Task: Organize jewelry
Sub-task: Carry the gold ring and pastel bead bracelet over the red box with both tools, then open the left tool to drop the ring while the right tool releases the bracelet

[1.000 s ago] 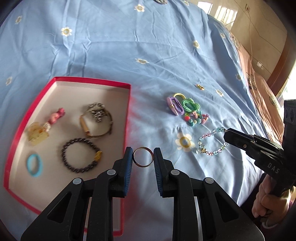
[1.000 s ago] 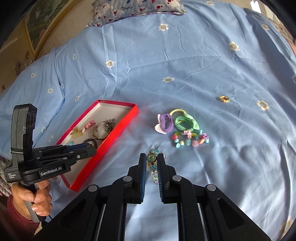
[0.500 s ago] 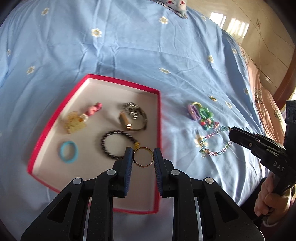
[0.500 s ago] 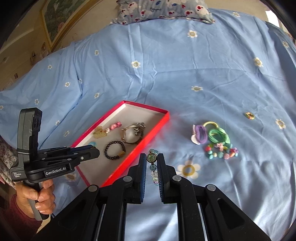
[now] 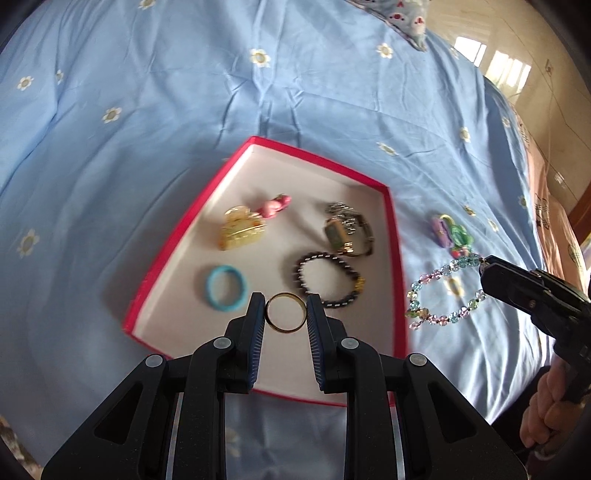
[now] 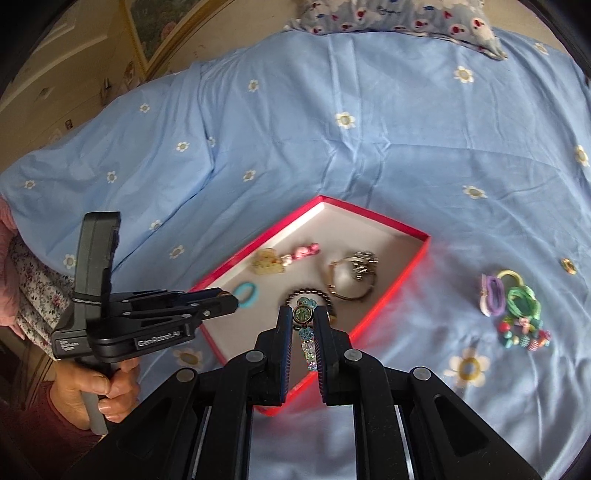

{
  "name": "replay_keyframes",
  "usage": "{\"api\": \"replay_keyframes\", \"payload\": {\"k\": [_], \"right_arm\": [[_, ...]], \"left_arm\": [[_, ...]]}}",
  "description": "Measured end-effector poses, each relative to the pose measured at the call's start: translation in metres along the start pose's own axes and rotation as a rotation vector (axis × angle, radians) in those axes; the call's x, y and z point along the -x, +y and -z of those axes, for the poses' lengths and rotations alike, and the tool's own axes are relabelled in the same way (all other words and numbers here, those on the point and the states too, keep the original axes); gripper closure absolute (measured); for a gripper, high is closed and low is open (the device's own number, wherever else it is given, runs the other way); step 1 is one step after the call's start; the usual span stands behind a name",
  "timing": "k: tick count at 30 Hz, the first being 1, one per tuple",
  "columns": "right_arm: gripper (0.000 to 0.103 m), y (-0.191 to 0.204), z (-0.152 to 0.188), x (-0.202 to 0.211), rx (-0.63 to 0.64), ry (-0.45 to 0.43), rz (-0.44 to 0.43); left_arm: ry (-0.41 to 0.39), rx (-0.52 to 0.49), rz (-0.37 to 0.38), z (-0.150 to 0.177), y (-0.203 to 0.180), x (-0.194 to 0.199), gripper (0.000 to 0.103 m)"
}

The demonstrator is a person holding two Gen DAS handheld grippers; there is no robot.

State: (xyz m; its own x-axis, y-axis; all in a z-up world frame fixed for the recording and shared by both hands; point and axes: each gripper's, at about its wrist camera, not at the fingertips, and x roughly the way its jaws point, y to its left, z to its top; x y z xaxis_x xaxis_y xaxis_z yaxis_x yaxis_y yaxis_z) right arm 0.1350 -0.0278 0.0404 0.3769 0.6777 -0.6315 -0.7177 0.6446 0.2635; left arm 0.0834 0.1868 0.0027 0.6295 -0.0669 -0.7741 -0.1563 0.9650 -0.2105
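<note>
The black two-finger left gripper point(image 5: 286, 314) fills the lower centre of its frame, clamped. The black two-finger right gripper point(image 6: 303, 323), lower centre, is likewise clamped, each handle fist-held.

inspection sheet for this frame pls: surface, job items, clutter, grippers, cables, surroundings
Surface: blue daisy-print bedsheet, wrinkled.
Job's things: red box on the sheet holds a yellow hair clip, pink charm, watch, dark bead bracelet and blue ring. Hair ties and beads lie on the sheet outside the box.
Clutter: small gold item alone on the sheet.
Grippers: left gripper shut on a gold ring above the box; right gripper shut on a crystal bead bracelet.
Cables: nothing seen.
Surroundings: patterned pillow, framed picture, window.
</note>
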Motion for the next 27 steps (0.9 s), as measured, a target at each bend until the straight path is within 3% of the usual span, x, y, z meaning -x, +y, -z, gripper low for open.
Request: {"api": "replay_keyframes", "payload": {"k": [11,27], "right_arm": [[0.092,0.040,-0.001,-0.052,0.052,0.067,-0.088],[0.092,-0.001,0.023,-0.101,-0.023,0.190,-0.031]], "left_arm": [[0.035,0.012,-0.036,0.002,0.023,-0.019,0.082],[0.082,0.006,-0.078,0.006,0.030,-0.046,0.082]]}}
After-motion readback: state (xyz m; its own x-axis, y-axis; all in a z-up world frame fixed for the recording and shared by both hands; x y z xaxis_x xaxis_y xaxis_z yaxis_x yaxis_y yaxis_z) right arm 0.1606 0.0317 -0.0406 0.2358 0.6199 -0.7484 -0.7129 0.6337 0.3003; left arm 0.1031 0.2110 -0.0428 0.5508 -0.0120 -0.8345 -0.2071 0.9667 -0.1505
